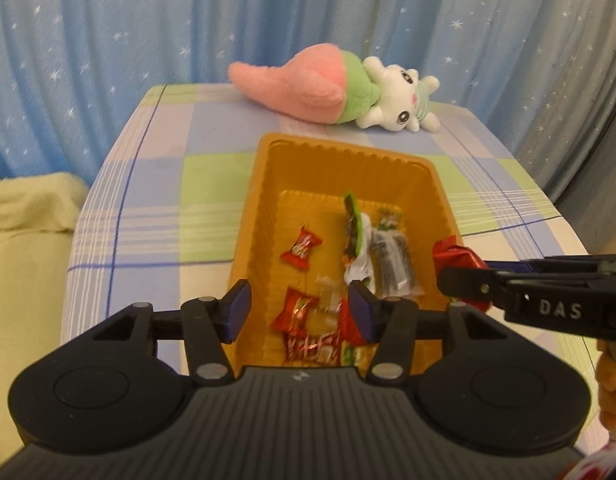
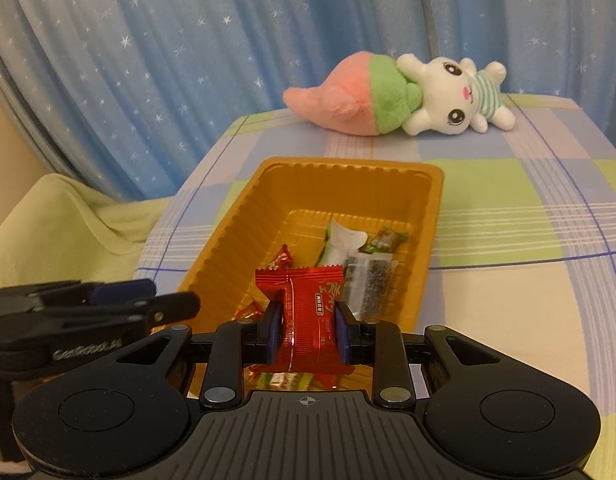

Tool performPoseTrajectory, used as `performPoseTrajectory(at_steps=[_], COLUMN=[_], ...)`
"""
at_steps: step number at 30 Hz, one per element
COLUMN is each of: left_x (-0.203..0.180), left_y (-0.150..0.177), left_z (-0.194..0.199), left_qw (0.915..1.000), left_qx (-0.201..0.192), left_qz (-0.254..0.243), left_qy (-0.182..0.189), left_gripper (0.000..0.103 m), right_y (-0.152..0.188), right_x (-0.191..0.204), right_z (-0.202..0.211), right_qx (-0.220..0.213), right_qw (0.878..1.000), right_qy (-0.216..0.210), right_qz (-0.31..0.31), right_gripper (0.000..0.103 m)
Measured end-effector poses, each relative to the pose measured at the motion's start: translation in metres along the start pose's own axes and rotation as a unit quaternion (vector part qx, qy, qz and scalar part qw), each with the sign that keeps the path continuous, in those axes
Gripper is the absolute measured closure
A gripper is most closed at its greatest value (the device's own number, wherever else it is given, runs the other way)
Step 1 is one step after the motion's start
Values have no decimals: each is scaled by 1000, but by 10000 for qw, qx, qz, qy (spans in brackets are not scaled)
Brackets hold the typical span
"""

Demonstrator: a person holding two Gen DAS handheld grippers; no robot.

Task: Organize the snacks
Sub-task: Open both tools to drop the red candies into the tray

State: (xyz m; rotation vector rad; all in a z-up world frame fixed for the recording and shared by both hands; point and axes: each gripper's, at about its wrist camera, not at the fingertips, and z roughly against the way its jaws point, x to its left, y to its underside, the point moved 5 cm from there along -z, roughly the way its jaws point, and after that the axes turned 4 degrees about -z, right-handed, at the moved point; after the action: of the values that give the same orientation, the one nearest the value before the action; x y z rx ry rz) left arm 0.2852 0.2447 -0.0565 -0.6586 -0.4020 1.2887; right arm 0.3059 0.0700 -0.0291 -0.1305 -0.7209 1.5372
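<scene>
An orange plastic tray (image 1: 340, 160) (image 2: 348, 176) stands on the checked tablecloth and holds several wrapped snacks: red candies (image 1: 300, 249), a dark seaweed pack (image 1: 392, 266) (image 2: 370, 284) and a green-white packet (image 1: 354, 228) (image 2: 342, 242). My right gripper (image 2: 306, 330) is shut on a red snack packet (image 2: 305, 316) and holds it above the tray's near end; in the left wrist view it comes in from the right (image 1: 456, 280) over the tray's right rim. My left gripper (image 1: 297, 312) is open and empty over the tray's near end; it shows at the left in the right wrist view (image 2: 179, 304).
A pink, green and white plush toy (image 1: 336, 92) (image 2: 400, 96) lies at the table's far edge. A blue starred curtain (image 1: 187, 20) hangs behind. A pale yellow-green cloth (image 1: 23, 240) (image 2: 59, 224) lies left of the table.
</scene>
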Motion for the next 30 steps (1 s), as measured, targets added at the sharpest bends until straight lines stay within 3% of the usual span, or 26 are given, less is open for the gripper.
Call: performPoseTrajectory(at_steps=[8, 14, 16, 18, 20, 28, 30], left_x=[23, 32, 34, 35, 35, 27, 22], left_y=[3, 2, 2, 3, 3, 8, 12], left_z=[11, 14, 15, 15, 16, 26, 30], left_qw=[9999, 9997, 9996, 9995, 9995, 9994, 9994], left_qx=[1, -11, -12, -9, 8, 95, 133], left_qz=[65, 121, 136, 155, 201, 264, 235], left_qy=[-152, -233, -244, -258, -261, -215, -228], left_gripper=[48, 43, 43, 43, 42, 36, 36], right_y=[-3, -23, -27, -26, -24, 2, 8], right_x=[15, 24, 24, 23, 20, 3, -1], right_z=[-24, -27, -26, -23, -19, -3, 3], right_qx=[61, -382, -403, -403, -373, -33, 8], right_qw=[10000, 9991, 9990, 9989, 9988, 9985, 9984], right_qy=[4, 42, 53, 59, 142, 275, 298], right_qz=[-72, -167, -211, -235, -274, -469, -477], right_gripper=[74, 74, 70, 54, 46, 38, 32])
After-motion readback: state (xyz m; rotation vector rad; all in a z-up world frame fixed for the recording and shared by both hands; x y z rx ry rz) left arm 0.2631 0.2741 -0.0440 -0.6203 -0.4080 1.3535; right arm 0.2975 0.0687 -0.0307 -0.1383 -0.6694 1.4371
